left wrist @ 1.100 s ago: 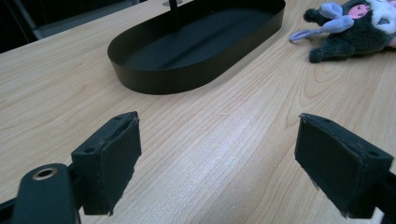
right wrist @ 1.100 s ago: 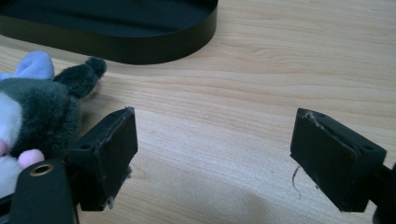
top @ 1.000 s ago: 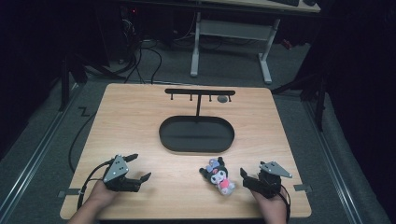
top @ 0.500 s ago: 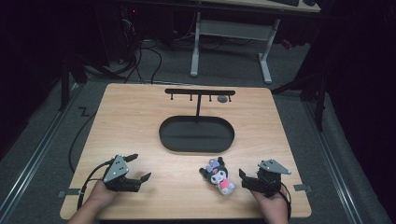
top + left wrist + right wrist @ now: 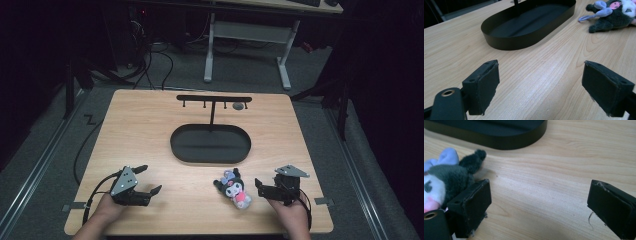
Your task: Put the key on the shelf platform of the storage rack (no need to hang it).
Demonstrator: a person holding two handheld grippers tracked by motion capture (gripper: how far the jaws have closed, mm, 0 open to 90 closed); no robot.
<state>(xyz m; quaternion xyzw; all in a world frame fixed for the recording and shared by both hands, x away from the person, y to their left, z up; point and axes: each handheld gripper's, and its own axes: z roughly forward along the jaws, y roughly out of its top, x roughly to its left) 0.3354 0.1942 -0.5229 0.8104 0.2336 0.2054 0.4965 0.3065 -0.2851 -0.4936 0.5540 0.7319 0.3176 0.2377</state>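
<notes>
A small plush toy (image 5: 233, 188), dark grey with a white face, a pink body and a lilac bow, lies on the wooden table near the front right. My right gripper (image 5: 269, 181) is just to its right, open and holding nothing. In the right gripper view the plush (image 5: 446, 180) rests against the outside of the left jaw, and bare wood lies between the jaws of the right gripper (image 5: 540, 195). My left gripper (image 5: 151, 179) is open at the front left, and in its own view the left gripper (image 5: 541, 75) faces the plush (image 5: 614, 16) from far off.
A black oval tray (image 5: 175, 145) sits mid-table, its wall visible as the tray (image 5: 519, 42) and the tray (image 5: 499, 142). A black T-shaped rack (image 5: 214, 99) with small hooks rises from its back. Bare wood lies between the two grippers.
My right gripper has edged slightly left toward the plush. The left gripper and the plush have stayed where they were.
</notes>
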